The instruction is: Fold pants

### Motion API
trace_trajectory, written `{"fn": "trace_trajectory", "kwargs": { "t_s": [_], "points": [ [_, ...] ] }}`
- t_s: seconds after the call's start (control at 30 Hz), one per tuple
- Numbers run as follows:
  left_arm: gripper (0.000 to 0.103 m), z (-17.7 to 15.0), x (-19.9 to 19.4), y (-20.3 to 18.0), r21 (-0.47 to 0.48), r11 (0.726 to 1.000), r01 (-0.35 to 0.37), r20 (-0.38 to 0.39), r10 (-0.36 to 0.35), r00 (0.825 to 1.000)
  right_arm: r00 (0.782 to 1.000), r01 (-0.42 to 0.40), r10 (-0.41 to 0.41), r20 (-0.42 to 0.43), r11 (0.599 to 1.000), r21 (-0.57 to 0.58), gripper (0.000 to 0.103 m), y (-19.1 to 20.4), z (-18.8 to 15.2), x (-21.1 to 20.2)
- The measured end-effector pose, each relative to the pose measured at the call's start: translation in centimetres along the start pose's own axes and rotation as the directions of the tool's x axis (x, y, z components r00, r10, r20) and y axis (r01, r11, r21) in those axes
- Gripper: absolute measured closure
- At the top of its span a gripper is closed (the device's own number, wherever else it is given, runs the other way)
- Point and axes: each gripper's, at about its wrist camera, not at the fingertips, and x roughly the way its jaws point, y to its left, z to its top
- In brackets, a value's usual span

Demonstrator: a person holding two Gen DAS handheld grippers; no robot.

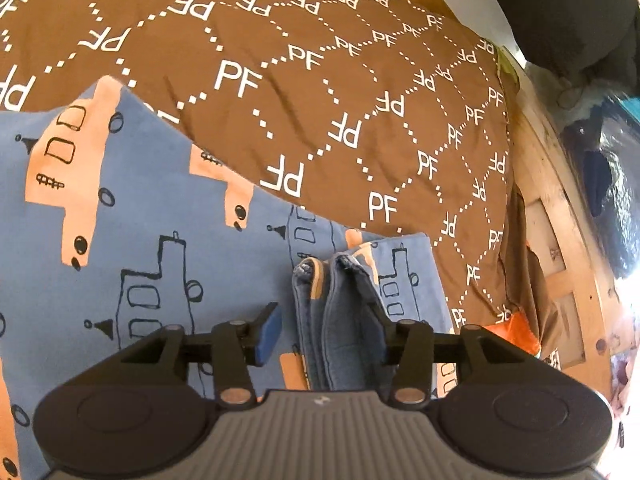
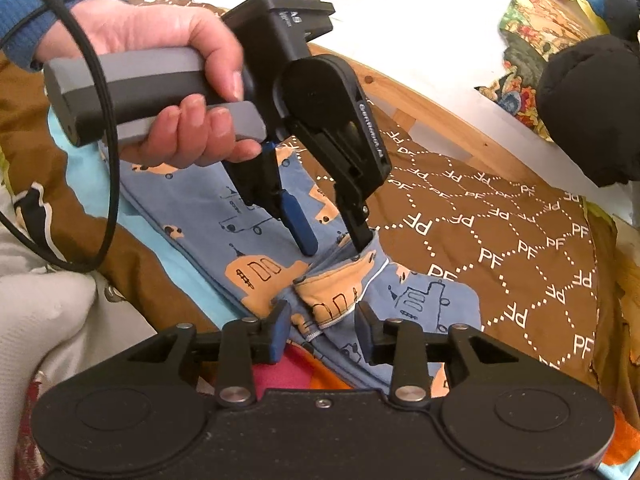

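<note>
Blue pants (image 1: 132,216) printed with orange and outlined trucks lie on a brown bed cover (image 1: 320,92). My left gripper (image 1: 326,330) is open, with a bunched fold of the pants (image 1: 340,320) standing between its fingers. In the right wrist view the left gripper (image 2: 334,242) points down at the pants (image 2: 420,300), its right finger tucked into a fold, the blue pad beside it. My right gripper (image 2: 322,328) is open, its fingers either side of a raised hem edge (image 2: 332,292) of the pants.
The brown "PF" bed cover (image 2: 520,240) spreads to the right. A wooden bed frame (image 1: 560,216) runs along the right side. A dark jacket (image 2: 592,112) hangs at upper right. White bedding (image 2: 48,304) lies at left. Orange and pink fabric (image 2: 300,372) shows under the pants.
</note>
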Motion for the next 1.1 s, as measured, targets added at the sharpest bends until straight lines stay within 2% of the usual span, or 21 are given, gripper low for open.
{"fn": "trace_trajectory", "kwargs": {
  "t_s": [0.1, 0.17, 0.23, 0.3, 0.37, 0.43, 0.5, 0.57, 0.67, 0.83, 0.97, 1.1],
  "points": [
    [0.049, 0.1, -0.2, 0.2, -0.021, 1.0, 0.011, 0.009, -0.011, 1.0, 1.0, -0.004, 0.005, 0.013, 0.999, -0.037, 0.066, 0.6, 0.0, -0.1],
    [0.046, 0.1, -0.4, 0.4, -0.026, 1.0, 0.016, 0.014, -0.015, 1.0, 0.999, -0.018, 0.019, 0.029, 0.999, -0.052, 0.063, 0.8, 0.1, -0.4],
    [0.042, 0.2, -0.5, 0.7, -0.038, 0.999, 0.019, 0.02, -0.018, 1.0, 0.999, -0.027, 0.029, 0.032, 0.997, -0.067, 0.056, 1.0, 0.2, -0.4],
    [0.04, 0.4, -0.4, 1.0, -0.061, 0.998, 0.031, 0.021, -0.03, 0.999, 0.999, -0.023, 0.025, 0.025, 0.998, -0.066, 0.056, 1.1, 0.3, 0.1],
    [0.04, 0.6, -0.4, 1.1, -0.077, 0.996, 0.041, 0.023, -0.039, 0.999, 1.0, -0.021, 0.022, 0.007, 0.998, -0.052, 0.063, 1.1, 0.4, 0.7],
    [0.039, 0.9, -0.3, 1.0, -0.075, 0.996, 0.05, 0.026, -0.048, 0.998, 1.0, -0.026, 0.026, -0.006, 0.999, -0.042, 0.082, 0.8, 0.4, 1.0],
    [0.034, 1.1, -0.4, 0.9, -0.072, 0.995, 0.07, 0.028, -0.068, 0.997, 0.999, -0.032, 0.032, 0.002, 0.999, -0.034, 0.088, 0.7, 0.4, 0.8],
    [0.03, 1.1, -0.4, 1.0, -0.077, 0.992, 0.097, 0.029, -0.095, 0.995, 0.999, -0.033, 0.034, 0.013, 0.999, -0.035, 0.089, 0.7, 0.5, 0.6],
    [0.03, 0.9, 0.2, 1.2, -0.079, 0.994, 0.073, 0.012, -0.072, 0.997, 0.999, -0.038, 0.038, 0.01, 0.999, -0.019, 0.089, 0.6, 0.4, 0.6],
    [0.045, 0.6, 1.0, 1.0, -0.053, 0.998, 0.028, 0.028, -0.026, 0.999, 0.999, -0.047, 0.046, 0.013, 0.999, 0.025, 0.089, 0.1, 0.5, 0.5],
    [0.07, 0.6, 1.4, -0.1, 0.009, 1.0, -0.017, 0.036, 0.016, 0.999, 0.998, -0.06, 0.06, 0.004, 0.997, 0.046, 0.089, -0.3, 0.4, 0.7],
    [0.082, 0.4, 1.4, -0.7, 0.042, 0.999, -0.027, 0.037, 0.026, 0.999, 0.998, -0.06, 0.06, 0.001, 0.997, 0.047, 0.089, -0.2, 0.4, 0.8]
  ]
}}
